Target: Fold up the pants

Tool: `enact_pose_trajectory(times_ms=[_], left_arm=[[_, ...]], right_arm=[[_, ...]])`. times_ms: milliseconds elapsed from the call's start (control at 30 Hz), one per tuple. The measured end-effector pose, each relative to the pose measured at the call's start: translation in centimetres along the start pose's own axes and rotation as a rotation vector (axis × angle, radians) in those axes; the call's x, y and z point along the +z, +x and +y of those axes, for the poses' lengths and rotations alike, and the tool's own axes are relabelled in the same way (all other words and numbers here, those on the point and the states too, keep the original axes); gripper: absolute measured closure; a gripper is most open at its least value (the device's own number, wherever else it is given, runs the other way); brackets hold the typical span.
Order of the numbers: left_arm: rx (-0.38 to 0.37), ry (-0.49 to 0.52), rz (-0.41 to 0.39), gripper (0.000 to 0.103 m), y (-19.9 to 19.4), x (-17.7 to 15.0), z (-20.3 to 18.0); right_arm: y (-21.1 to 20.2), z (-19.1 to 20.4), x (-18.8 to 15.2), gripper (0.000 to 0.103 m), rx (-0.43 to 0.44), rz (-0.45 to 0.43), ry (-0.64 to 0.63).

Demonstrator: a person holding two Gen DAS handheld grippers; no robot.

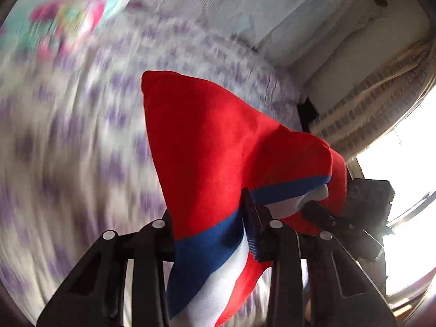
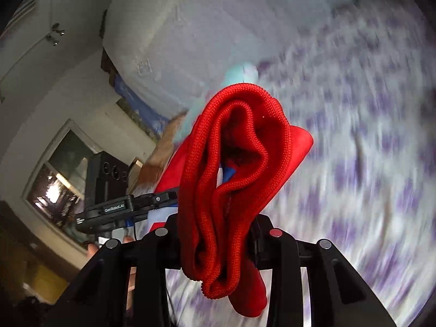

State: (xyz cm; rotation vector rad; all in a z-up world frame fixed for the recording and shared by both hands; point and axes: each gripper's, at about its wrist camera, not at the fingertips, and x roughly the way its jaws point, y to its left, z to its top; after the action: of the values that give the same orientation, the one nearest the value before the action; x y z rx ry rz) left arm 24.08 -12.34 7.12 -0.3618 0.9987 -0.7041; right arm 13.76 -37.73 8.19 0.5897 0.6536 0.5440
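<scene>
Red pants (image 1: 218,136) with a blue and a white stripe hang lifted above the bed. My left gripper (image 1: 209,218) is shut on the striped part, with cloth bunched between its fingers. In the left wrist view my right gripper (image 1: 316,209) holds the same garment at the right. In the right wrist view my right gripper (image 2: 218,223) is shut on a bunched red ribbed band of the pants (image 2: 234,163). My left gripper (image 2: 163,200) shows at the left of that view, clamped on the striped cloth, with a hand below it.
Below lies a bed cover (image 1: 68,136) with a white and purple pattern, blurred (image 2: 354,150). A teal and pink item (image 1: 68,13) lies at its far end. A radiator (image 1: 368,109) and a bright window (image 1: 403,163) stand beside the bed. A pale upright slab (image 2: 190,41) backs it.
</scene>
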Motion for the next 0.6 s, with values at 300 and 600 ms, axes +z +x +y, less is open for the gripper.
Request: enact_pose_trajectory(times_ms=[300, 600], left_arm=[[0.228, 0.060, -0.179, 0.006, 9.2, 14.7, 4.5], [0.483, -0.115, -0.116, 0.011, 11.1, 13.7, 12.8]], right_arm=[[10.1, -5.3, 12.4, 0.017, -0.416, -0.243, -0.202], [11.6, -9.7, 7.4, 0.018, -0.582, -0.242, -0.139]])
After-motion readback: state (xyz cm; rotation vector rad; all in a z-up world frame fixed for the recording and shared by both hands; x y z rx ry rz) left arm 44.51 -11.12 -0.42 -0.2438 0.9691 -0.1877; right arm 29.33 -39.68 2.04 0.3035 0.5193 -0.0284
